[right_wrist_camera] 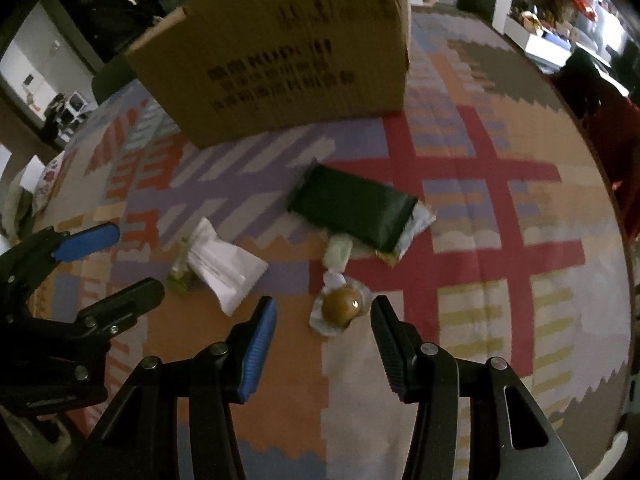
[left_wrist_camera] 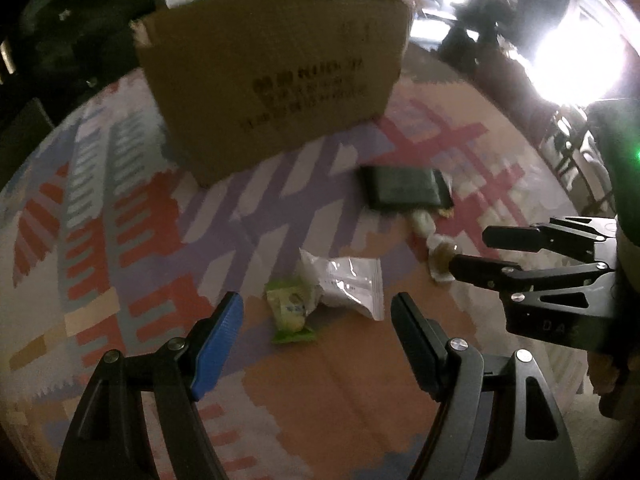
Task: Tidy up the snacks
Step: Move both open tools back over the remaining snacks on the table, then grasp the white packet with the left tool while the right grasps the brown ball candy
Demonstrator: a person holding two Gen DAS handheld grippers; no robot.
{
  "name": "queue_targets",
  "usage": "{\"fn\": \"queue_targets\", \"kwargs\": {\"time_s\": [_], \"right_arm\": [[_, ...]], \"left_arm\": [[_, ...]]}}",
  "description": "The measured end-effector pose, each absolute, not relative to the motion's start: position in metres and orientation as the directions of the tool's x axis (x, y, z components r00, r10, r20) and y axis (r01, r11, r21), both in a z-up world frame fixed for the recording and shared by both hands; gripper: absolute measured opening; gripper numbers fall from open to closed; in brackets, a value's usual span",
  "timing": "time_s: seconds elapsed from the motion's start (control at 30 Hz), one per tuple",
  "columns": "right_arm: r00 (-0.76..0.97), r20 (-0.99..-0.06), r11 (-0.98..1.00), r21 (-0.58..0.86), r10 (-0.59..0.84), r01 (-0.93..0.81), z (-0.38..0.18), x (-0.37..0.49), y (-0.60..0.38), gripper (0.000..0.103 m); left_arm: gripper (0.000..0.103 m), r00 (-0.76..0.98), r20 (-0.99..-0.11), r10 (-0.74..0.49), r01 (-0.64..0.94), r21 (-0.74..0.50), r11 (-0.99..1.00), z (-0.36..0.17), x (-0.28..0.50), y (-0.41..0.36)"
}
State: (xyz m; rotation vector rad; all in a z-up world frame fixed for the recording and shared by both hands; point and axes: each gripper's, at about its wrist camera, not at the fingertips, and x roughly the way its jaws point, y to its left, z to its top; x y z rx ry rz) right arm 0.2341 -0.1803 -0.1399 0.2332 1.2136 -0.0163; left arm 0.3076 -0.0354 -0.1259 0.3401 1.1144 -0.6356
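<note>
Cardboard box point(right_wrist_camera: 280, 64) print blurred, illegible

The tall brown cardboard box point(right_wrist_camera: 280, 64) walls off the far side of the patterned cloth-covered table point(right_wrist_camera: 500, 320). Bare cloth separates it from the dark green flat packet point(right_wrist_camera: 352, 208). Near the white plastic sachet point(left_wrist_camera: 352, 284), the small green wrapped snack point(left_wrist_camera: 290, 312) and the round brown clear-wrapped sweet point(right_wrist_camera: 340, 308), gaps are narrow.

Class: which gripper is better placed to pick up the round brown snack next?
Right. The right gripper is open with the brown snack just ahead between its fingers; the left gripper faces the green packet instead.
</note>
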Motion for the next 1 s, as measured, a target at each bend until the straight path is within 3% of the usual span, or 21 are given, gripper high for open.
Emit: {"fn": "queue_targets", "kwargs": {"time_s": [0.63,0.83,0.9,0.97,1.0], "right_arm": [[0.308,-0.941,0.933,0.229,0.141,0.276,-0.173,0.244,-0.19,0.05],[0.312,-0.939,0.932,0.235,0.144,0.277,-0.174,0.249,-0.19,0.05],[0.316,-0.938,0.932,0.236,0.144,0.275,-0.175,0.25,-0.19,0.049],[0.317,-0.937,0.935,0.235,0.146,0.265,-0.175,0.252,-0.19,0.041],[0.317,-0.937,0.936,0.234,0.146,0.264,-0.175,0.252,-0.192,0.038]], "left_arm": [[0.073,0.197,-0.919,-0.342,0.666,-0.131,0.734,-0.166,0.341,-0.057],[0.063,0.169,-0.926,-0.337,0.65,-0.152,0.744,-0.176,0.345,-0.062],[0.056,0.173,-0.927,-0.333,0.644,-0.149,0.75,-0.177,0.345,-0.063],[0.048,0.178,-0.927,-0.33,0.644,-0.144,0.752,-0.177,0.344,-0.064],[0.039,0.181,-0.927,-0.329,0.64,-0.143,0.755,-0.176,0.344,-0.064]]}}
